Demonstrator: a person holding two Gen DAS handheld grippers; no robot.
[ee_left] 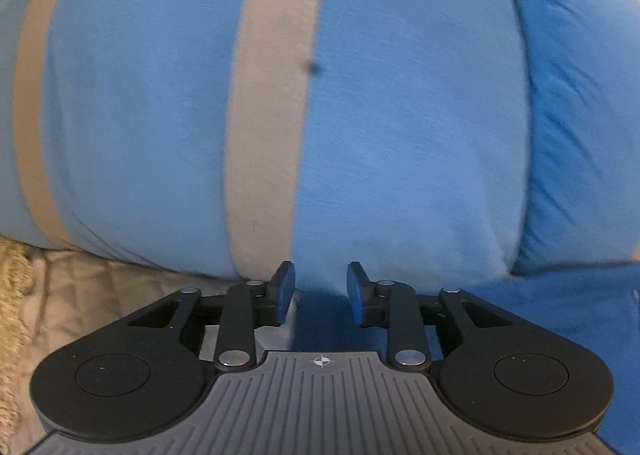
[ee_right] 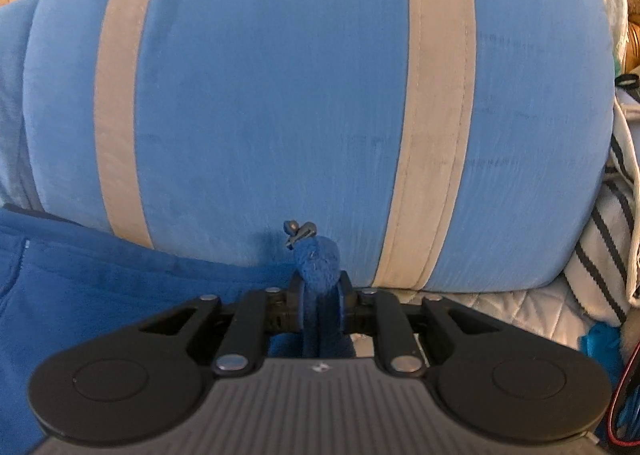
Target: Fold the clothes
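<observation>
Garment: a dark blue fleece garment (ee_right: 100, 287) lies spread low on the quilted bed cover (ee_right: 500, 315), its bulk left of the right gripper and running back toward the big light-blue pillow (ee_right: 280, 95) with grey bands.
Long axis: cannot tell overall — only parts show; the pinched fold runs straight along the fingers, its tip pointing at the pillow.
Right gripper (ee_right: 318, 291): jaws closed tight on a bunched fold of the fleece, which pokes out past the fingertips with a small metal zipper pull (ee_right: 298, 231) on top.
Left gripper (ee_left: 321, 283): jaws parted by a narrow gap, gripping nothing; dark blue fabric lies beneath and to the right of them.
Pillow: just ahead of both grippers.
Striped cloth (ee_right: 600, 247): at the right edge, beside the pillow.
</observation>
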